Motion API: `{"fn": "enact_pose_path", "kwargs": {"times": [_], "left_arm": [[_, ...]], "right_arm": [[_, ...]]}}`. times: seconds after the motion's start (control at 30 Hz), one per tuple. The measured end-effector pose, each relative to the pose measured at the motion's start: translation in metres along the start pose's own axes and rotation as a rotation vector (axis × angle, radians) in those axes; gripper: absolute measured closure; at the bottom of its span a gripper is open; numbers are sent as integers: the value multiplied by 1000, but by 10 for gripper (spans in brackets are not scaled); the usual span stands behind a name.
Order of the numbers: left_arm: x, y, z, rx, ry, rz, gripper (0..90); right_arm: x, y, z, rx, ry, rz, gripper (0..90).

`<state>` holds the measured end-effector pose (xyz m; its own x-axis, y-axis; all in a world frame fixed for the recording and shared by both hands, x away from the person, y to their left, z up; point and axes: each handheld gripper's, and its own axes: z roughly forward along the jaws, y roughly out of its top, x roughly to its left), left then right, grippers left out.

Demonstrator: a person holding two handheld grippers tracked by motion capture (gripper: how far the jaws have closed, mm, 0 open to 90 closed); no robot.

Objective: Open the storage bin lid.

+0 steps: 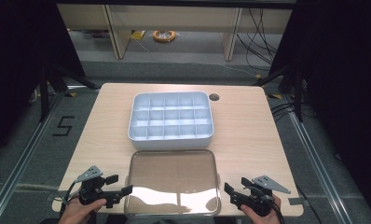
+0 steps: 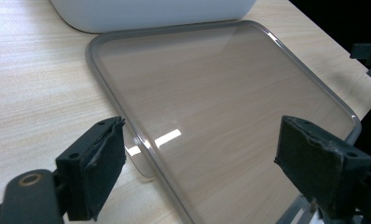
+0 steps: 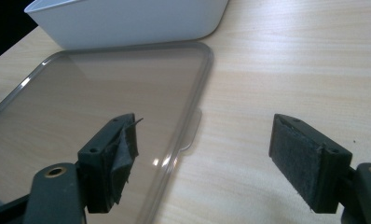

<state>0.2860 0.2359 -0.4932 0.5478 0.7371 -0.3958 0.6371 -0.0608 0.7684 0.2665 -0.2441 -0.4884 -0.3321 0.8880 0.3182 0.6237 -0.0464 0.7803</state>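
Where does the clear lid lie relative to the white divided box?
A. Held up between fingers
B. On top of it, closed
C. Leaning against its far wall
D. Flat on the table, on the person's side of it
D: the clear lid lies flat on the table, nearer the person than the white divided box.

Overhead light glares off the clear lid (image 1: 172, 182); surroundings dark.

Beyond my worktop (image 1: 249, 126), with its round cable hole (image 1: 214, 97) at the far right, I see grey floor, a coil of orange cable (image 1: 164, 36) under a pale desk (image 1: 174, 18), and black cables (image 1: 260, 39) trailing right.
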Motion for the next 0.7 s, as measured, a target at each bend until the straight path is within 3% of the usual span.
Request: {"fn": "enact_pose_path", "kwargs": {"times": [0.03,0.07,0.17,0.2,0.23,0.33,0.4,0.43,0.47,0.5,0.53,0.67,0.7], "left_arm": [[-1,-1,0,0,0,-1,149],[-1,-1,-1,4,-2,-1,149],[-2,-3,-2,6,-2,-6,149],[-2,-4,-2,12,-3,-4,149],[-3,-5,-2,2,-3,-5,149],[-5,-7,-4,11,-10,-7,149],[-6,-9,-6,17,-11,-9,149],[-7,-10,-6,16,-13,-15,149],[-7,-11,-6,20,-13,-14,149],[-7,-11,-6,20,-13,-14,149],[-8,-13,-7,23,-13,-18,149],[-9,-15,-8,28,-17,-20,149],[-9,-16,-9,29,-17,-21,149]], "right_arm": [[-2,-1,0,-5,-6,-40,242],[-3,-1,-1,5,11,-33,242],[-2,-3,-5,25,-1,-37,241],[2,-5,-6,25,17,19,241],[-2,-5,-4,17,8,-28,240],[-2,-7,-6,18,19,-24,240],[2,-9,-8,31,34,30,240],[-2,-9,-7,11,34,-15,240],[0,-9,-8,27,20,-10,240],[2,-11,-9,37,20,30,239],[-1,-11,-9,28,31,-14,240],[-1,-13,-11,36,8,-6,240],[2,-14,-12,40,12,25,240]]}}
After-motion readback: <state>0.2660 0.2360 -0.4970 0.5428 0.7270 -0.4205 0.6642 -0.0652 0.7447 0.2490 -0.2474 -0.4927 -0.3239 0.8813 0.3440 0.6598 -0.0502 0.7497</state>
